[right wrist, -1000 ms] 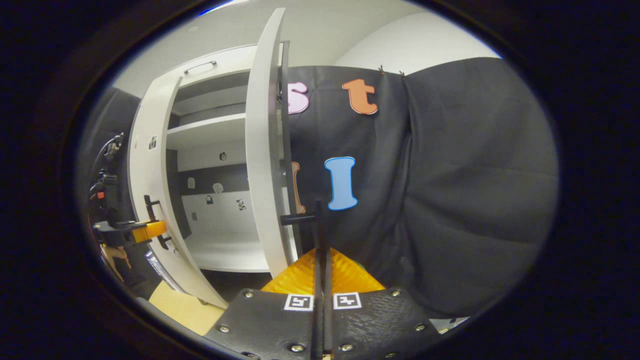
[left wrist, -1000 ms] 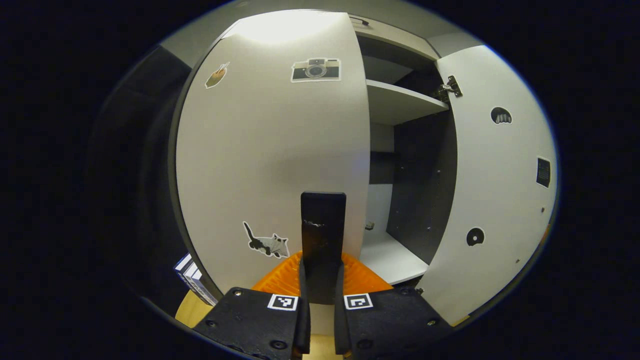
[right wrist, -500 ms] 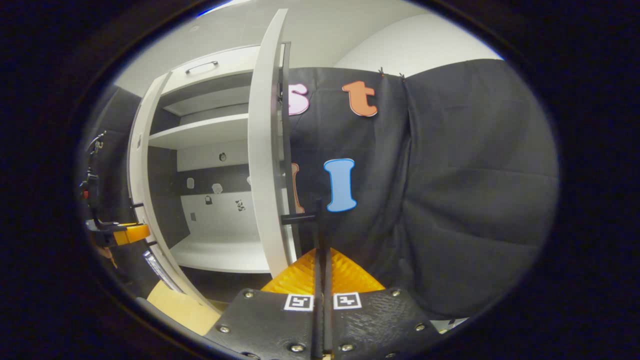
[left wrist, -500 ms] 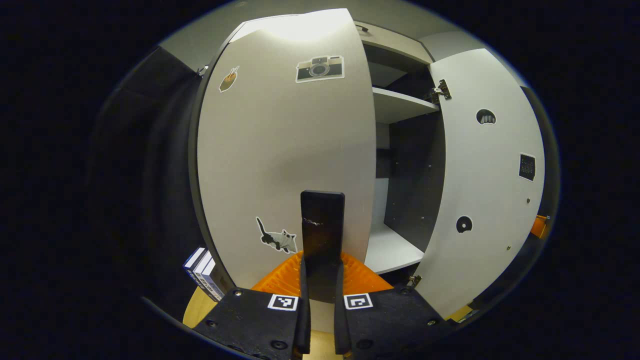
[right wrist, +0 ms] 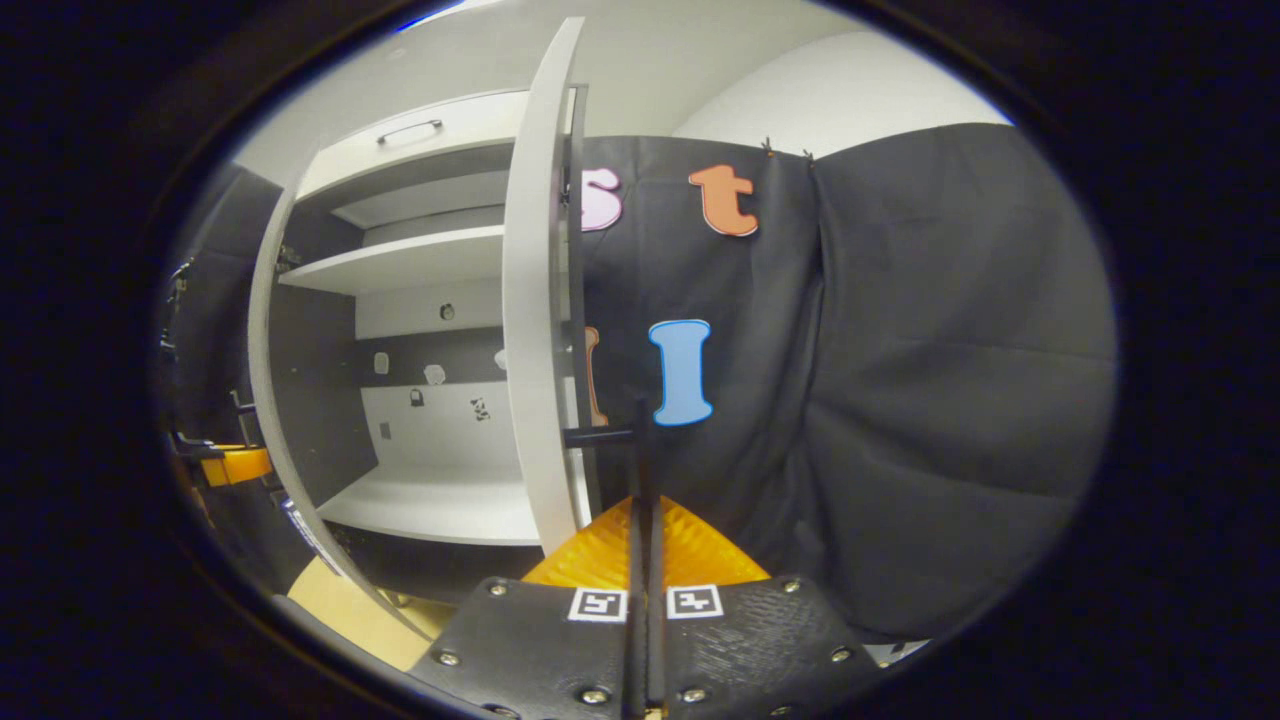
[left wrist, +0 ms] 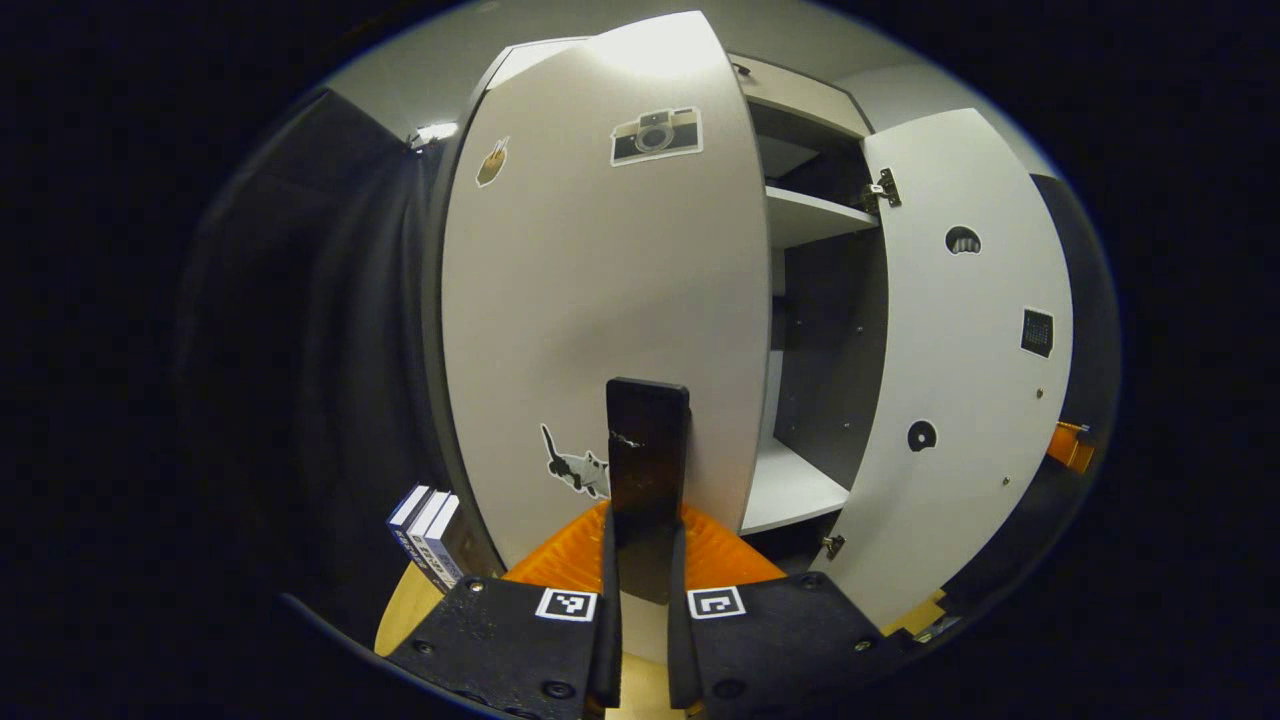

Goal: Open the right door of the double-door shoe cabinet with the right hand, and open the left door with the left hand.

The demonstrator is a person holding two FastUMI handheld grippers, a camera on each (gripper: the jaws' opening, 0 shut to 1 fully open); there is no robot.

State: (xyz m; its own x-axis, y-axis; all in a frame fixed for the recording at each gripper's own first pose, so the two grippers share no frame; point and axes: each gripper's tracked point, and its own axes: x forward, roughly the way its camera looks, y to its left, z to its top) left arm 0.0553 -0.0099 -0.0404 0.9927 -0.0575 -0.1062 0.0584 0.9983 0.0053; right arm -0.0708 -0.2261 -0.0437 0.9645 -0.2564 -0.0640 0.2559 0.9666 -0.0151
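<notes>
Left gripper (left wrist: pixel 640 520): my fingers clench the left handle (left wrist: pixel 647 450) on the left door (left wrist: pixel 600 300), half swung out.
Right gripper (right wrist: pixel 640 540): clenched on the right handle (right wrist: pixel 625 436); right door (right wrist: pixel 535 300) wide open.
Doing it well: I should follow the hinge arc and not twist.
Cabinet (right wrist: pixel 420 420): the shelves visible look bare.

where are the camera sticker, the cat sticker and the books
camera sticker (left wrist: pixel 656 135), left gripper view, its lens
cat sticker (left wrist: pixel 577 468), left gripper view, its body
books (left wrist: pixel 430 527), left gripper view, their spines

Books (left wrist: pixel 425 528) stand left of the left door (left wrist: pixel 600 300); shelf (left wrist: pixel 815 215) inside.
</notes>
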